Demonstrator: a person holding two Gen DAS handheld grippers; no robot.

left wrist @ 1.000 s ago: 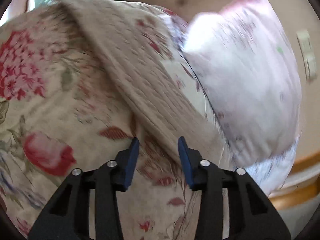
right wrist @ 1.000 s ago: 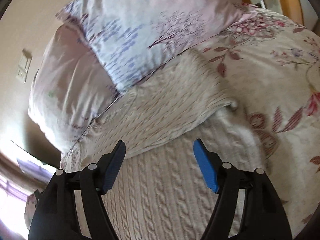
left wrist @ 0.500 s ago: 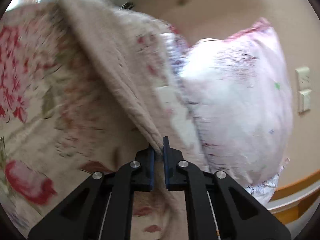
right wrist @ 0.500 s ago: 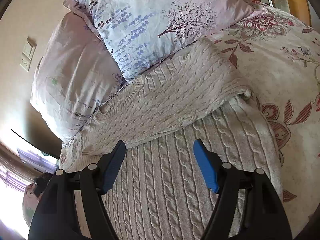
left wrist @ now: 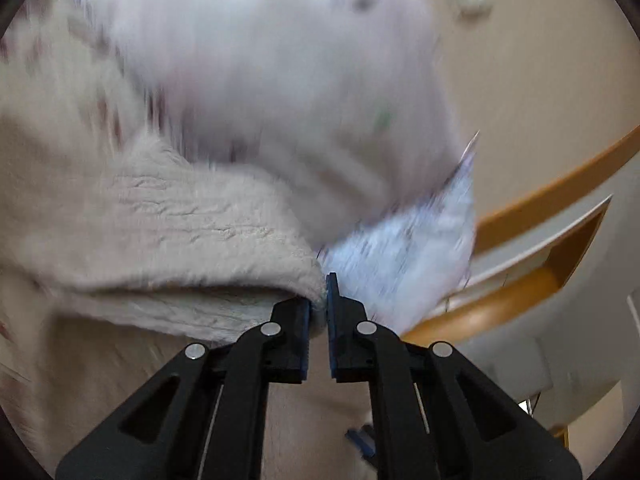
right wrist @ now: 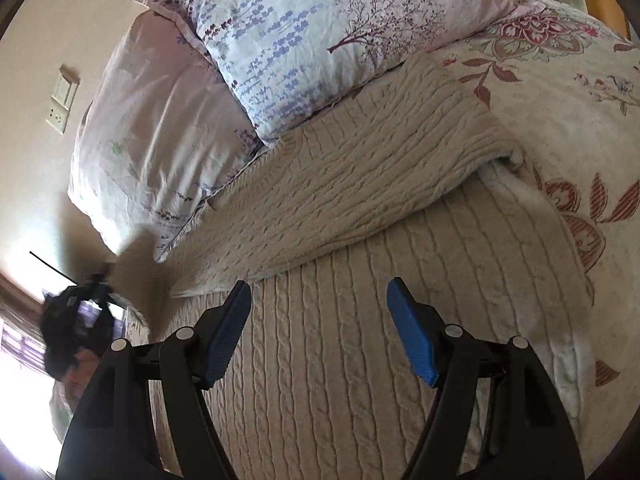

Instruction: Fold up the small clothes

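Your left gripper (left wrist: 318,304) clamped the sweater (right wrist: 360,320) edge and swung it toward the pillow (right wrist: 328,32); the fold began. Right gripper (right wrist: 320,328) hovered released.

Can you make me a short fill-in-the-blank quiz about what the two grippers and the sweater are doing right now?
1. The left gripper is ____ on an edge of the cream sweater.
2. The right gripper hovers over the sweater with its jaws ____.
3. Behind the sweater, two ____ lean against the wall.

Missing words: shut; open; pillows
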